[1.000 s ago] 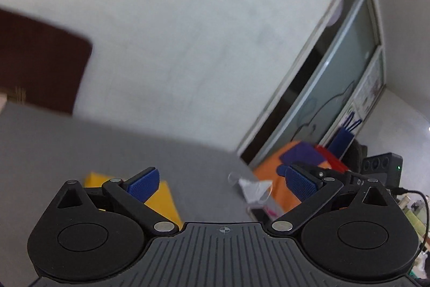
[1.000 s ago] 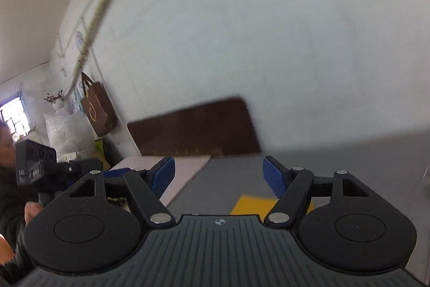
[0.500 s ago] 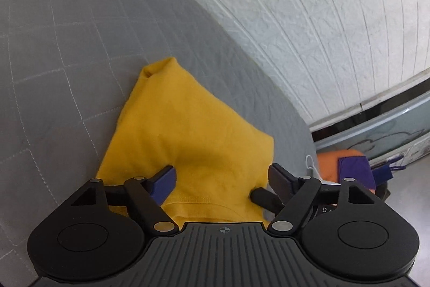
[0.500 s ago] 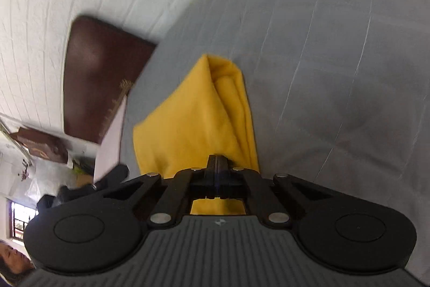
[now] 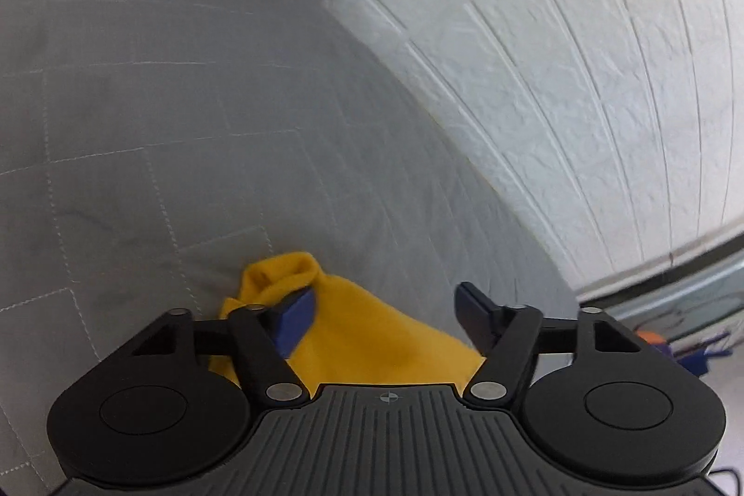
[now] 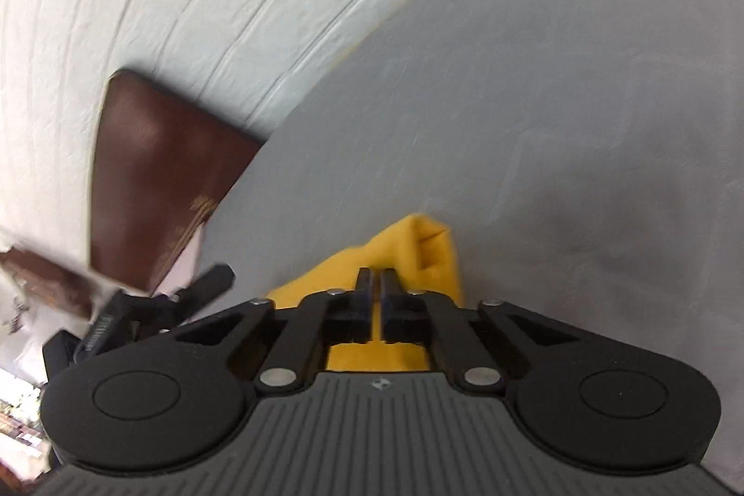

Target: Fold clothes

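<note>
A yellow garment (image 5: 372, 338) lies bunched on a grey quilted surface (image 5: 139, 101). My left gripper (image 5: 386, 317) hangs low over it. Its jaws are closing but still stand well apart, the blue pads (image 5: 295, 321) astride the cloth without pressing it. A rolled corner of the garment pokes out beyond the left pad. In the right wrist view my right gripper (image 6: 375, 284) is shut, tips together over the garment (image 6: 418, 249). I see no fold caught between them. One black finger (image 6: 209, 280) of the left gripper shows at its left.
A white brick-pattern wall (image 5: 558, 77) borders the grey surface at the back. A dark brown board (image 6: 153, 170) leans against that wall at the surface's end. Orange and purple items (image 5: 660, 340) sit beyond the right edge, by a glass panel.
Both grippers dropped from facing the wall down onto the yellow garment. The right jaws went from open to shut. The left jaws narrowed, and the cloth now sits closer under both.
</note>
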Motion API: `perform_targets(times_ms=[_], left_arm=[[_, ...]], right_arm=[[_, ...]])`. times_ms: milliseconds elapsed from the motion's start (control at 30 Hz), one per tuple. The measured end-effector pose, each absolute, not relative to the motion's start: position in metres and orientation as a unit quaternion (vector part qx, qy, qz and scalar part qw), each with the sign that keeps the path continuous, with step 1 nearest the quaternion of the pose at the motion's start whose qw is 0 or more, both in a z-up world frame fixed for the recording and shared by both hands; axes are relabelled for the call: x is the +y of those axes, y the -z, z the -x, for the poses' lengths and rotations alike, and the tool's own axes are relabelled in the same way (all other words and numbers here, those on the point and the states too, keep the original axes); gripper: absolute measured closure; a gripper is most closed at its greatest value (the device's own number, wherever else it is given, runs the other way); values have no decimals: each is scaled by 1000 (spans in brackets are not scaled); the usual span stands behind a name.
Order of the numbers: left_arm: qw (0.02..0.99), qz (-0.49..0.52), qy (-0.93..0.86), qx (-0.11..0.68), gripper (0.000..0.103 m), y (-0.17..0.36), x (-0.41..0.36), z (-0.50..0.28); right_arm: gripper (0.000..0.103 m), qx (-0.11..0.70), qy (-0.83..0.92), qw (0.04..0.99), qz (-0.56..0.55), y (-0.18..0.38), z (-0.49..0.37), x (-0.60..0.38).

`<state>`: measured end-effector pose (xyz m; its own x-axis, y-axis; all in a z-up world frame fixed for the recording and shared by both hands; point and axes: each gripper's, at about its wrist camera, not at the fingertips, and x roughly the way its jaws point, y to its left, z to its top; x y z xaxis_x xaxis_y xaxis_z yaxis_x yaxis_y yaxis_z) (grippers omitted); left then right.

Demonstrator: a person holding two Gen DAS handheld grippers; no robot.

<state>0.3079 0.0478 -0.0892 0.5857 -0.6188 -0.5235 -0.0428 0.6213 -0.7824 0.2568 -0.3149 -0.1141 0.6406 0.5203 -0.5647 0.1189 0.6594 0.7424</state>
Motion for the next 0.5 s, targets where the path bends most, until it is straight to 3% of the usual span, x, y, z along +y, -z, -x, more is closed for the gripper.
perform_targets(times_ms=[67,100,133,200,233,367,433,500], left_arm=[[810,387,169,408,26,78,55,-307],[843,343,147,387,22,62,53,-301],[877,296,121,358,11,46,48,-293],[910,249,111,312,2,25,40,-280],[912,241,119,311,0,21,35,-279],[878,240,173,376,0,35,11,-288],[870,221,168,407,2,53,4,-293],[871,214,149,416,6,67,7,-294]], right_arm=[[91,396,-139,813,-403,107,-248,-319],[84,390,-147,817,-399,102,-244,-317],[80,385,-155,820,-395,96,-240,-316],[57,377,-167,826,-384,88,-238,-309],[50,378,-175,827,-378,88,-239,-303],[54,401,-160,825,-365,103,-252,-291],[74,400,-145,819,-384,110,-254,-299],[79,395,-129,811,-411,114,-251,-313]])
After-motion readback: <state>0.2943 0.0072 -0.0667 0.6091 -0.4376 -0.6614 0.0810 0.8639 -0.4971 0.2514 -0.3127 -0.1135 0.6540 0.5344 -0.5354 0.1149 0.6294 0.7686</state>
